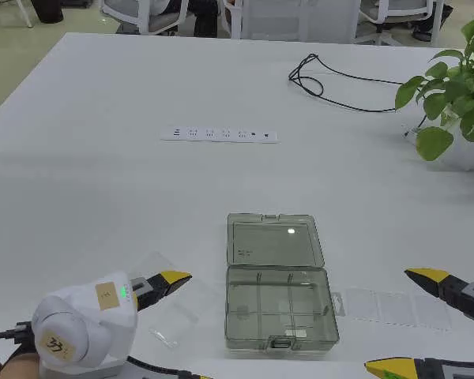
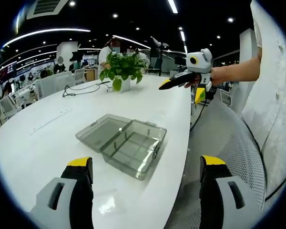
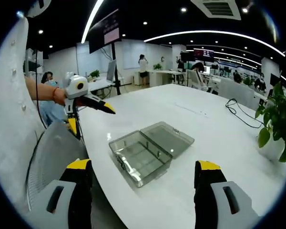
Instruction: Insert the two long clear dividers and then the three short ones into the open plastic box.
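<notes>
L gripper [image 2: 145,164] and R gripper [image 3: 143,167] both gape wide, empty. The box [image 1: 241,335] lies open between them. Clear dividers [image 1: 170,316] lie just left of it, more clear pieces [image 1: 391,306] just right. Long vs short: we can't tell. We pinch one divider by its edge, hold it upright and align it w/ the wall slots. Power strip [image 1: 219,134], cable [image 1: 332,79] and plant [image 1: 454,95] sit well apart, so no obstruction.

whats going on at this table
A person holds a tool in each hand over a white table. The left tool and the right tool are both open and hold nothing. The plastic box lies open between them, and clear dividers lie flat on the table beside it.
</notes>
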